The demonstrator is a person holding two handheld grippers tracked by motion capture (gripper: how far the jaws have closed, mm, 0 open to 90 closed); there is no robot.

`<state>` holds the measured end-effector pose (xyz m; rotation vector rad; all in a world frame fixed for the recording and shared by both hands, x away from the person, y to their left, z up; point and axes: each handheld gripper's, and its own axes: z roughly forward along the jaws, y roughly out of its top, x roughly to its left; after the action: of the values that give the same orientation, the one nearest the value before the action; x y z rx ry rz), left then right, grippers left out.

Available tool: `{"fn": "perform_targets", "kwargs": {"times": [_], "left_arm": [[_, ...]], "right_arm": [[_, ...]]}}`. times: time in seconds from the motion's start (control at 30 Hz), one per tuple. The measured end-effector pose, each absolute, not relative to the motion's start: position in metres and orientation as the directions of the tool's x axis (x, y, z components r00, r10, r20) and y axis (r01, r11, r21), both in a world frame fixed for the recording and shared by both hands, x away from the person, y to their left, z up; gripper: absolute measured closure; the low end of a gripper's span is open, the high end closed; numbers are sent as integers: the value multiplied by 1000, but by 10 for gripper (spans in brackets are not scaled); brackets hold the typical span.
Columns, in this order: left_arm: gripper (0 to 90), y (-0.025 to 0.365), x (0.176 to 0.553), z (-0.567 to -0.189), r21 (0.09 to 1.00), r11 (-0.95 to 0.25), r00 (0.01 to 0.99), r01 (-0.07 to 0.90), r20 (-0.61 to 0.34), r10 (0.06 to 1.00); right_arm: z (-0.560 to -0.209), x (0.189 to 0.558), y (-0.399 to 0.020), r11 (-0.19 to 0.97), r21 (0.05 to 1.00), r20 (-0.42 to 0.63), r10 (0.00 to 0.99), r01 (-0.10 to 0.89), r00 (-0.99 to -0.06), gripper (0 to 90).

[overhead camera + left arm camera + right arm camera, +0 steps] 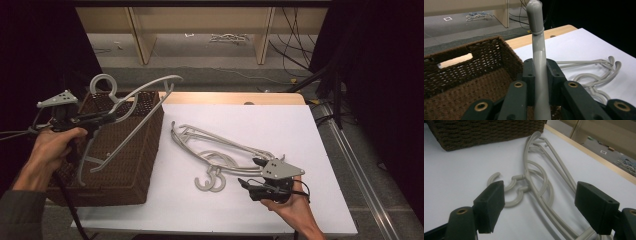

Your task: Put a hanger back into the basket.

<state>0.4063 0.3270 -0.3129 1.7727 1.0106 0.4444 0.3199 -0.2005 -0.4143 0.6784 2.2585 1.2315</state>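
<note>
woven brown basket (125, 165) at left; left gripper (107, 118) clamps one grey plastic hanger (145, 95) above it. stacked hangers (220, 147) lie on white table (280, 125); right gripper (250, 172) gapes empty beside them. likely light, stiff, slick; grip a bar.

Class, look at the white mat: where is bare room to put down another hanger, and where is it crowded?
Free: the mat's far right part beyond the hangers, and the near strip between basket and hooks. Crowded: mid-mat, where the hangers lie beside the right gripper, and over the basket, where the left gripper holds a hanger.
</note>
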Motion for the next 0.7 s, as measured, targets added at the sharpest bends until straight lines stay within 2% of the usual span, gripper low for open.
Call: {"fn": "perform_targets", "kwargs": {"times": [0.7], "left_arm": [[793, 382, 406, -342, 878, -208, 536, 432, -64, 842]], "right_arm": [[-416, 320, -200, 482, 855, -179, 621, 192, -764, 255]]}}
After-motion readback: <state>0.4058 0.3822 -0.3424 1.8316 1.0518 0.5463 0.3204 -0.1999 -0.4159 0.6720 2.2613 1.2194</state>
